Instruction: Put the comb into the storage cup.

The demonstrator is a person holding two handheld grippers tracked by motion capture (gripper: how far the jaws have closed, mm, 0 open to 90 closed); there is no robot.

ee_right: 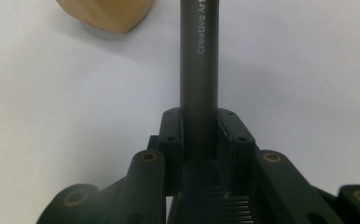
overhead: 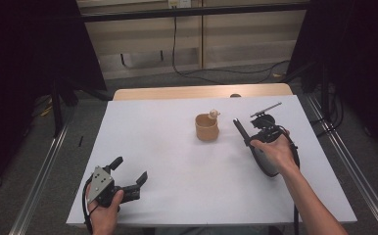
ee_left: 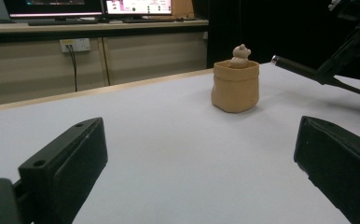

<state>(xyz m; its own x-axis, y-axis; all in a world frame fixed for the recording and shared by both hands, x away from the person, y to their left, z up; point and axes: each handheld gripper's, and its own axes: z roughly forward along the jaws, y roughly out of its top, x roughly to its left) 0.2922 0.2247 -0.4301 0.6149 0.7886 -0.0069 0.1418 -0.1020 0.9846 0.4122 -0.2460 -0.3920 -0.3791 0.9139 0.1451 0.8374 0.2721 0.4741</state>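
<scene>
Overhead, white table [overhead: 177, 161] on grey floor [overhead: 40, 161], dark curtains [overhead: 25, 58] beside.

A dark grey, slender pen [ee_right: 199, 56] with a cylindrical barrel is clamped between the two jaws of the right tool [overhead: 263, 131]. White lettering reading "Creative Art" is seen along the barrel. In the high view, the pen [overhead: 240, 129] is carried clear of the white desk [overhead: 167, 161], pointing toward eleven o'clock, just beside the tan pot [overhead: 207, 128].
</scene>
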